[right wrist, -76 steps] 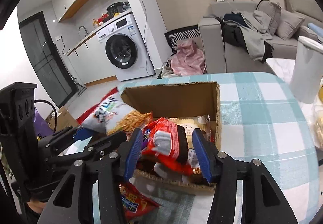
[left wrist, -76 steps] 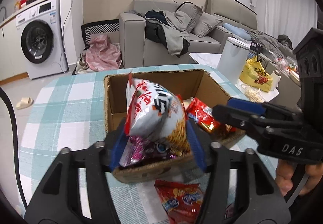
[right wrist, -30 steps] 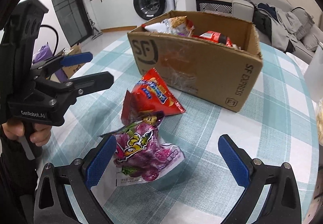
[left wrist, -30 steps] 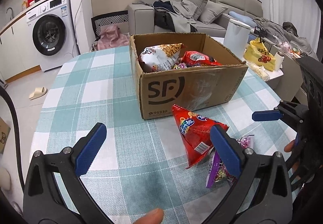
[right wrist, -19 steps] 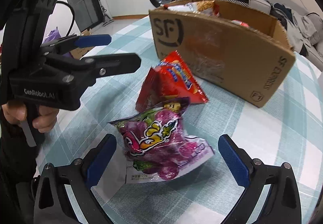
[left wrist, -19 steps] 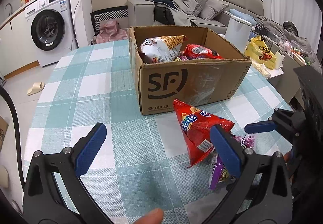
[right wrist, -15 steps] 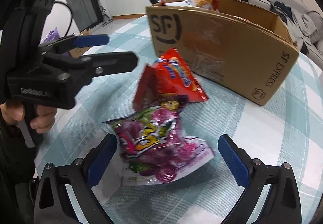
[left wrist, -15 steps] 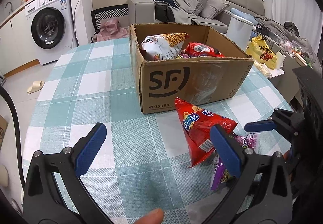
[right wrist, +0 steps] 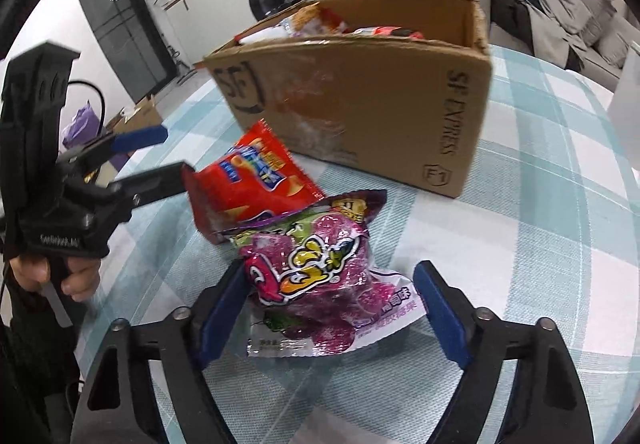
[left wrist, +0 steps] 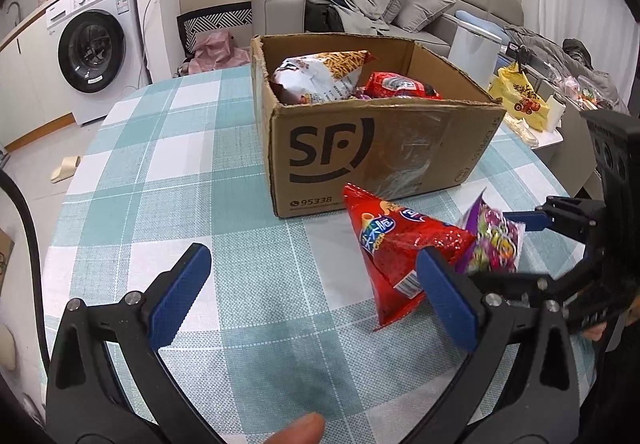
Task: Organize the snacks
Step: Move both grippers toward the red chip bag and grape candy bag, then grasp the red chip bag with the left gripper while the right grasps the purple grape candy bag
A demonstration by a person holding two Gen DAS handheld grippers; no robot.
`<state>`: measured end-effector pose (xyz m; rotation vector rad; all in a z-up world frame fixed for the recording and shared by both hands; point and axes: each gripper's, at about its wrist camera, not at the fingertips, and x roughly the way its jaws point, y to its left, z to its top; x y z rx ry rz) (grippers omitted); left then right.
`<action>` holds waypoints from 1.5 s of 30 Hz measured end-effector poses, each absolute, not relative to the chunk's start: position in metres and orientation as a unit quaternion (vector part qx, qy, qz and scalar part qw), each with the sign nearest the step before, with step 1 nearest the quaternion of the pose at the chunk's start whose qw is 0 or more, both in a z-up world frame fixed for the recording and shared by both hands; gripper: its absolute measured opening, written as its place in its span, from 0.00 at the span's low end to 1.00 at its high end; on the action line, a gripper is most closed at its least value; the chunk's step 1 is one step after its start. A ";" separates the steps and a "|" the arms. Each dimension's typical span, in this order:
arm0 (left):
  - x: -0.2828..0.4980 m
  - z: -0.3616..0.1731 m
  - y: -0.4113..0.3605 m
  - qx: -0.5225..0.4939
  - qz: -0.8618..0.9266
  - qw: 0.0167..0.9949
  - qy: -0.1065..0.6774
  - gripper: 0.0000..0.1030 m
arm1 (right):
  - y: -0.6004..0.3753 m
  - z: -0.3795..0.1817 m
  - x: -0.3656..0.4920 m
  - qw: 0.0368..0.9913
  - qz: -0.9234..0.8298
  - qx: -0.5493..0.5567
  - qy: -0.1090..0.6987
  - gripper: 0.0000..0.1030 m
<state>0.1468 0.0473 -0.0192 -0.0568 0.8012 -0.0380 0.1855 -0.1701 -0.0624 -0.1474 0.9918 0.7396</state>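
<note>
Shiny purple candy bag point(right wrist: 316, 284), crumpled, between the closing right tool point(right wrist: 326, 310), pads not yet pressing. Left tool point(left wrist: 312, 292) spread wide. Box point(left wrist: 384, 147) contents clear only from left.

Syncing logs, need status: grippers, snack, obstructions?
Right gripper jaws just closing around purple candy bag, not yet clamped. Left gripper open, empty. Red chip bag lies partly under the candy bag.

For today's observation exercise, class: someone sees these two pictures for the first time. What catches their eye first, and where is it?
Probably the purple candy bag, lying on the checked tablecloth between the blue pads of the right tongs, which have just been closing around it. Behind it lies a red chip bag, and behind that stands the open cardboard box with snacks inside. The left tongs hang wide open, empty.
</note>
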 end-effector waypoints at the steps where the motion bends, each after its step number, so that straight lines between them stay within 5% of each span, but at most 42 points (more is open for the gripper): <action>1: 0.147 -0.020 0.046 -0.026 -0.020 0.920 0.391 0.99 | -0.172 -0.062 0.188 0.813 0.346 -0.064 0.464 0.77; 7: 0.147 -0.021 0.040 -0.020 -0.032 0.918 0.394 0.99 | -0.178 -0.058 0.188 0.818 0.354 -0.054 0.451 0.64; 25: 0.129 -0.002 0.017 -0.020 -0.105 0.924 0.366 0.99 | -0.214 -0.038 0.187 0.836 0.326 -0.028 0.441 0.63; 41: 0.180 -0.044 0.007 -0.036 -0.062 0.899 0.432 0.99 | -0.218 -0.041 0.190 0.836 0.321 -0.021 0.445 0.63; 43: 0.185 -0.049 0.012 -0.044 -0.060 0.897 0.436 0.96 | -0.218 -0.041 0.190 0.836 0.321 -0.020 0.445 0.63; 45: 0.188 -0.051 0.016 -0.051 -0.063 0.897 0.434 0.81 | -0.218 -0.042 0.190 0.836 0.322 -0.020 0.445 0.63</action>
